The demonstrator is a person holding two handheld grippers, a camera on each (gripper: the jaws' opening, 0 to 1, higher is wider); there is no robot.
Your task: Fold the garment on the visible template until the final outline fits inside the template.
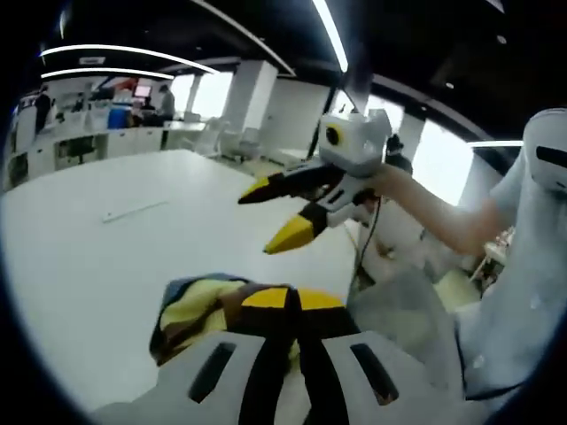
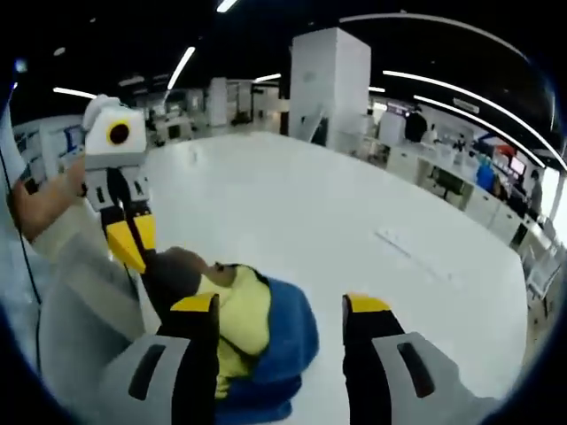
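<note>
White tabletop (image 2: 292, 221) spreads out under bright strip lights, and closest in, the left gripper (image 1: 292, 301) has its yellow tips pressed together on the garment (image 1: 199, 310), a bunched yellow, blue and dark bundle lying on the table near its edge. Over in the right gripper view, the right gripper (image 2: 279, 310) stands spread wide, holding nothing, one tip just over the blue cloth. Farther out lies a thin white strip (image 2: 412, 251). Big risk: no template outline is visible, so a fold could land off target, or the bundle could slide off the edge.
</note>
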